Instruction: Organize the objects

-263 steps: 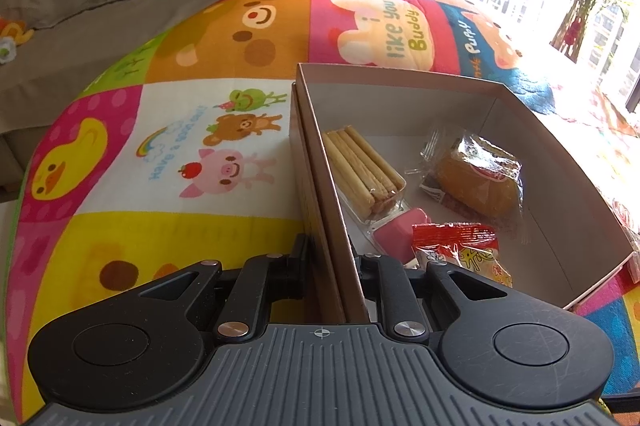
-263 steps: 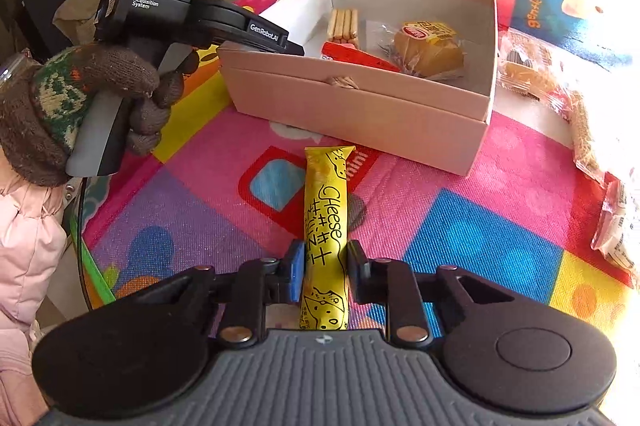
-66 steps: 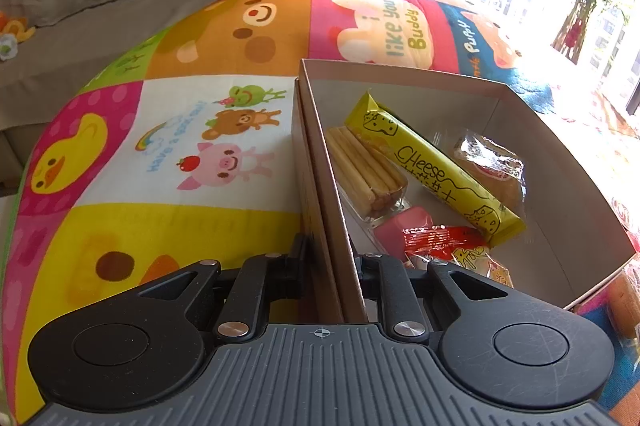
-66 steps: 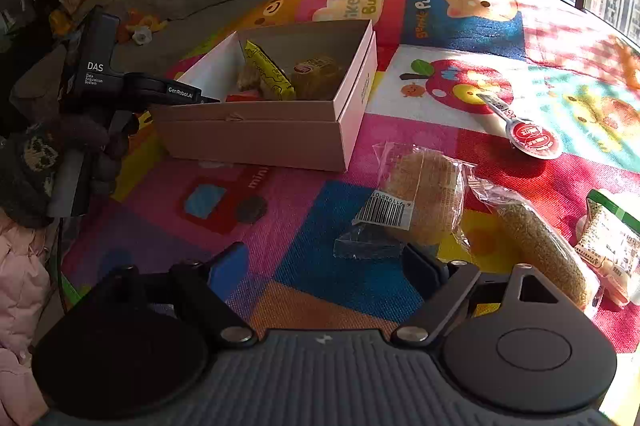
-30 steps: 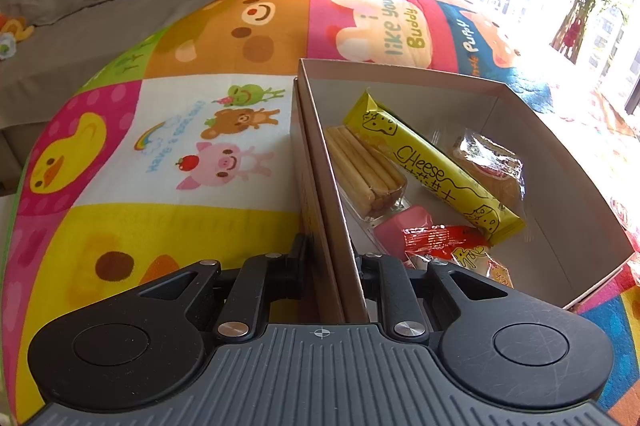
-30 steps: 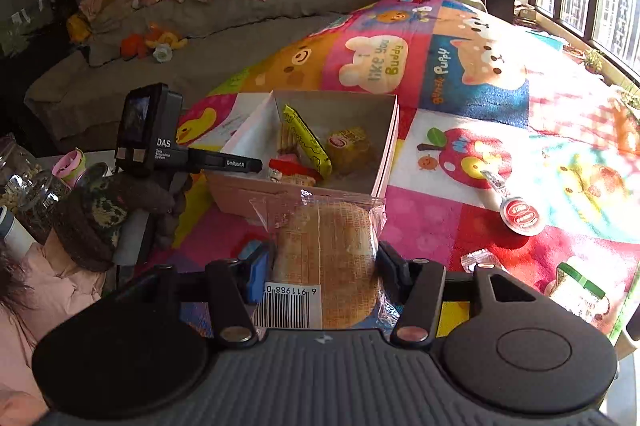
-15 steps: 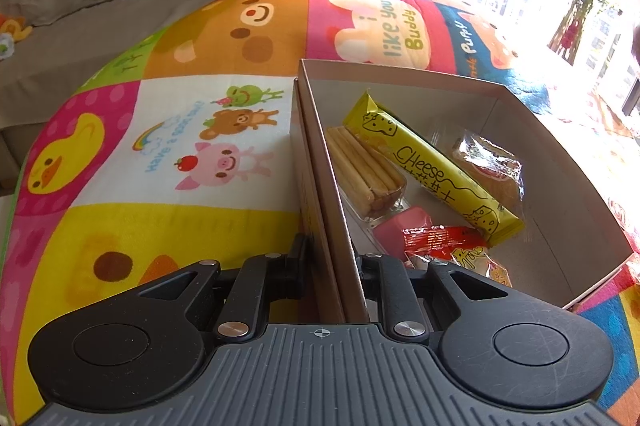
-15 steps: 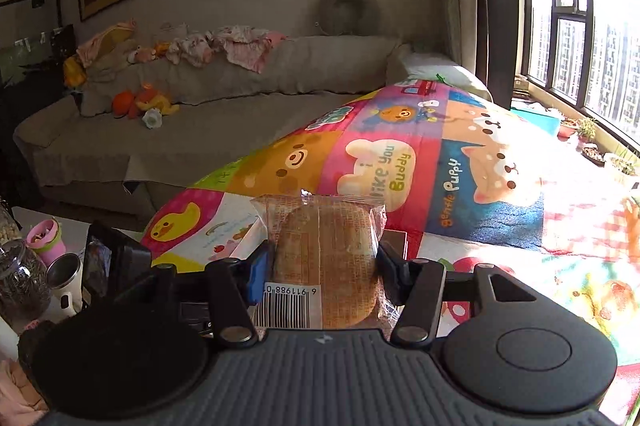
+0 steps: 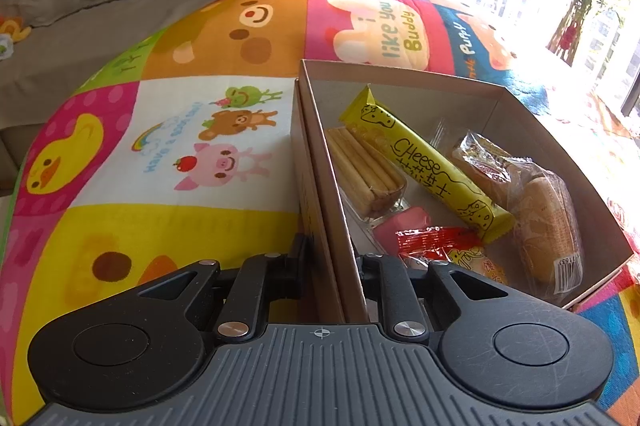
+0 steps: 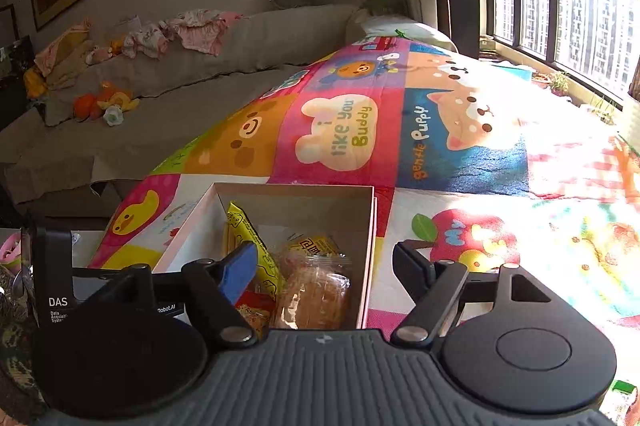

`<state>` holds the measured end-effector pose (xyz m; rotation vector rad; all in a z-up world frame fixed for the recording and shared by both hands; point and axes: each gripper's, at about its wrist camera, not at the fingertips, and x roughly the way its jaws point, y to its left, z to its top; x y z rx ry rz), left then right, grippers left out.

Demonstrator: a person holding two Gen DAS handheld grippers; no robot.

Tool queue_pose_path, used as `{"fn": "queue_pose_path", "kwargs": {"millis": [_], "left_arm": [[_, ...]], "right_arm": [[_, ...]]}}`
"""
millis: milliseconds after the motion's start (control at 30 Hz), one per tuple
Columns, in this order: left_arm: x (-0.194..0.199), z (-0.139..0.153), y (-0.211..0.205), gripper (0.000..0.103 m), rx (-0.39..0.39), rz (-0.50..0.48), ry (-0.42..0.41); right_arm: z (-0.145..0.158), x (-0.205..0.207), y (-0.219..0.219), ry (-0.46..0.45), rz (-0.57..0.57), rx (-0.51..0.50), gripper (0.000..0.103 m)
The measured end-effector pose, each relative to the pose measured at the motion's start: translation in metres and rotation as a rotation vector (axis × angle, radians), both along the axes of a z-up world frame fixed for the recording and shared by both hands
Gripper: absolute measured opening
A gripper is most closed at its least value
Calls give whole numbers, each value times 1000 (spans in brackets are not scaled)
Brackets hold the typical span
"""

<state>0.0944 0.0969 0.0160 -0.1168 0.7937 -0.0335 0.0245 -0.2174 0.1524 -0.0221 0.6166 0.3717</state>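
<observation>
Two tongs recorded. Left tongs were clamped on the near wall of the cardboard box standing on the cartoon play mat. Inside the box lay biscuit sticks, a yellow cheese bar and a wrapped bread bun. Right tongs, jaws opening, hovered over the box, nothing between their pads; the bun lay below them.

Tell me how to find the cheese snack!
Look inside the cardboard box on the colourful animal mat. A long wrapper lies slanted across its middle, between the biscuit sticks and the wrapped buns. That cheese snack is the only bright yellow one, with "Cheese" written along it.
</observation>
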Motion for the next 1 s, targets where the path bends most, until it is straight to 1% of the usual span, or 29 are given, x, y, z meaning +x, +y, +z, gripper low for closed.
{"fn": "queue_pose_path", "kwargs": {"millis": [133,233,333,400,500,600,800,1000], "left_arm": [[0,0,0,19,0,0,0],[0,0,0,19,-1,-1,0],[0,0,1,19,0,-1,0],[0,0,0,19,1,-1,0],[0,0,1,19,5,-2,1],[0,0,1,19,6,-2,2],[-1,0,1,19,5,-1,0],[-1,0,1,19,4,-1,0]], "right_arm": [[2,-12,-40,-22,-85,-45,82],[-2,-19,-79,-6,-180,-70,84],[-17,-28,-115,30,-273,-88,84],[-33,-32,-134,81,-313,-80,85],[-57,-37,-150,139,-356,-85,85],[-73,-40,-160,175,-383,-66,86],[-84,-38,-179,184,-475,-42,87],[-95,-32,-187,195,-512,-46,87]]}}
